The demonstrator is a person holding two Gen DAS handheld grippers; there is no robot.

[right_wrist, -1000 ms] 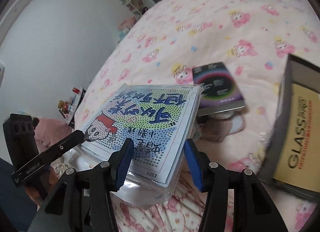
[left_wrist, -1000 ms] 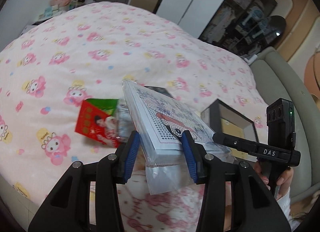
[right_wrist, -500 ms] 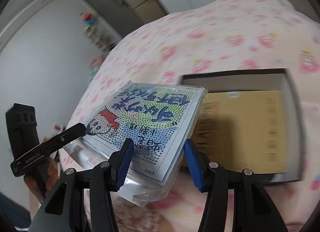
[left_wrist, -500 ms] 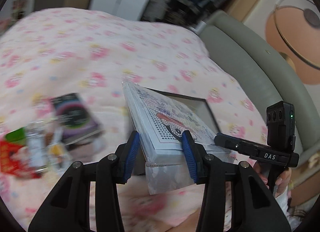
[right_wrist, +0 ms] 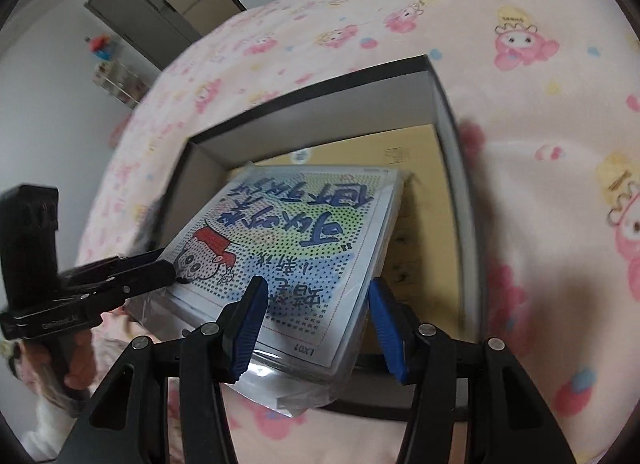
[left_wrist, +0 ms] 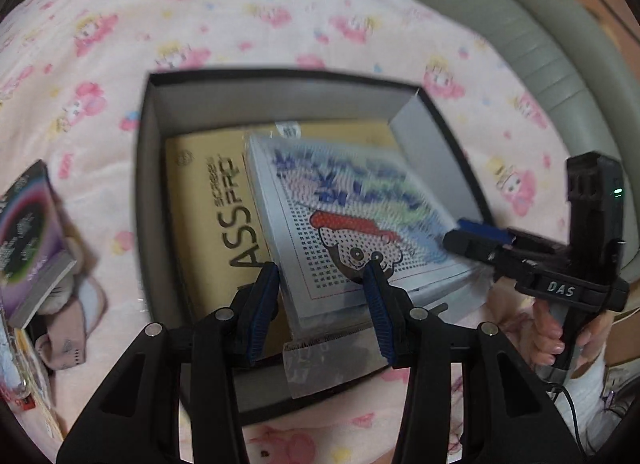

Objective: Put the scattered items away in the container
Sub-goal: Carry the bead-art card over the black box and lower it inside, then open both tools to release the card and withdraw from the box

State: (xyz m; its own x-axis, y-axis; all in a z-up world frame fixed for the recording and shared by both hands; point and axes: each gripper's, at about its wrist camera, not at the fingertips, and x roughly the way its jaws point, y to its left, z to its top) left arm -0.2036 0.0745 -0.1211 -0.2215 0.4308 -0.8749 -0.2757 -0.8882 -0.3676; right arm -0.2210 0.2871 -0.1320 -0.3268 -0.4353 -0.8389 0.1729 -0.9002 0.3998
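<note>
A clear-wrapped pack of cartoon-printed sheets (left_wrist: 352,216) hangs tilted over an open dark box (left_wrist: 144,184) on the pink bedspread. My left gripper (left_wrist: 324,284) is shut on the pack's near edge. My right gripper (left_wrist: 476,240) pinches its right edge. In the right wrist view the same pack (right_wrist: 300,232) sits between the blue pads of my right gripper (right_wrist: 316,304), and my left gripper (right_wrist: 152,268) holds its left corner. The box (right_wrist: 452,124) holds a flat tan package (left_wrist: 208,224) printed with "GLASS"; the pack covers much of it.
Left of the box lie a dark booklet with a rainbow ring (left_wrist: 28,224) and a pink face mask (left_wrist: 68,328). A grey-green padded headboard (left_wrist: 520,64) curves behind the bed. A person's hand (left_wrist: 552,328) grips the right handle. Shelves and a door stand far off.
Both grippers carried the pack from above the scattered items across to the box and lower. The box now lies directly under the pack, and the grippers point more steeply down.
</note>
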